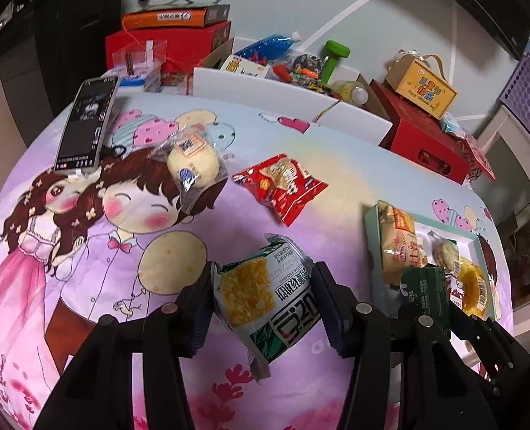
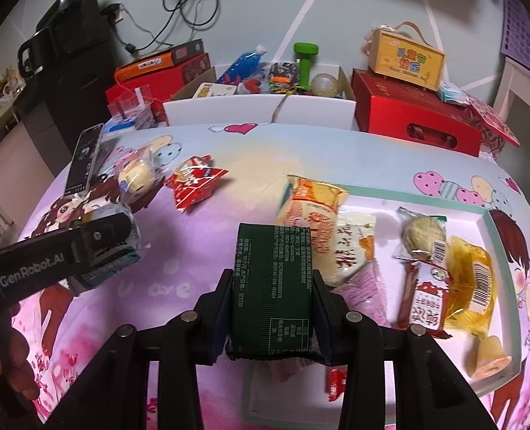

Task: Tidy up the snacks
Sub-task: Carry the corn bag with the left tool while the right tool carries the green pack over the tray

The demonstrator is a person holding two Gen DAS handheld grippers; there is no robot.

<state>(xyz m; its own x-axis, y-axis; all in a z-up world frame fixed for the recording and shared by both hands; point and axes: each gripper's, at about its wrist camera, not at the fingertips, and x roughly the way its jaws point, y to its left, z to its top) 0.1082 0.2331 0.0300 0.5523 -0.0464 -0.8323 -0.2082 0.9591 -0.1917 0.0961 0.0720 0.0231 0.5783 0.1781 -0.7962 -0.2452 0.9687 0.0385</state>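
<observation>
Cartoon-print cloth underneath; my left claw pinches a corn-picture packet, my right claw pinches a dark-green packet beside it; "GenRobot.AI" readable.

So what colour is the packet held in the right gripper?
Dark green packet with pale printed text, clearest in the right wrist view.

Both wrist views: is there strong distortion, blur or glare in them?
Left wrist view: heavy fisheye bending with dark corners; the green-white snack pack between the jaws is sharp, and the clear-wrapped bun shows glare. Right wrist view: same curved edges; the dark green packet is readable, while the left gripper looks slightly blurred.
</observation>
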